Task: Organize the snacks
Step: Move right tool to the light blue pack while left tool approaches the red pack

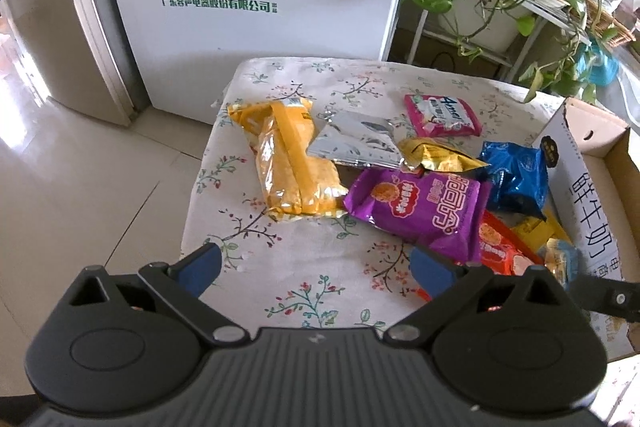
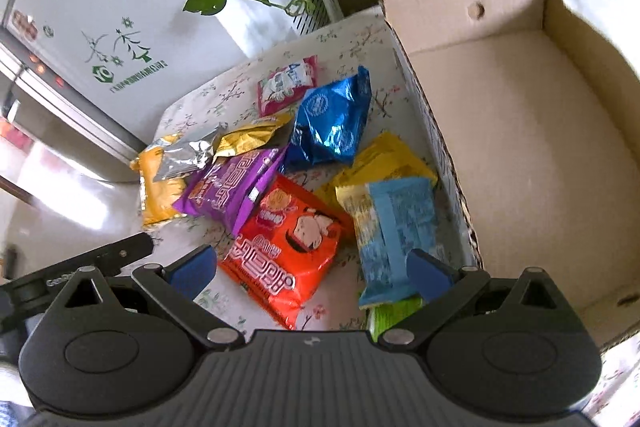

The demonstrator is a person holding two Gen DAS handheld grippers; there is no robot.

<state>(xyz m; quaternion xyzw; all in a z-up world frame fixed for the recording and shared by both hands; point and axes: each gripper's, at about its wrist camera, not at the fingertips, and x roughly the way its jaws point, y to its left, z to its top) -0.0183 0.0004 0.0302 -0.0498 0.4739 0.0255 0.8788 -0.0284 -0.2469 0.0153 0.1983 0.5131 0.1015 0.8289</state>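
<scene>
Floral cloth covers the surface (image 1: pixel 304 291); both the left gripper (image 1: pixel 316 263) and right gripper (image 2: pixel 312 267) hover spread wide, empty. Snack packets (image 2: pixel 280 195) lie heaped just beside the bare cardboard box (image 2: pixel 520 131), probably awaiting transfer.

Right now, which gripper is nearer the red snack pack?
Right. The right gripper has the red snack pack lying between its open fingers; the left gripper sits off to its side, with the pack beyond its right finger.

Left gripper (image 1: pixel 316 269) — jaws spread wide, nothing between them. Right gripper (image 2: pixel 312 269) — jaws likewise wide apart, unloaded.
</scene>
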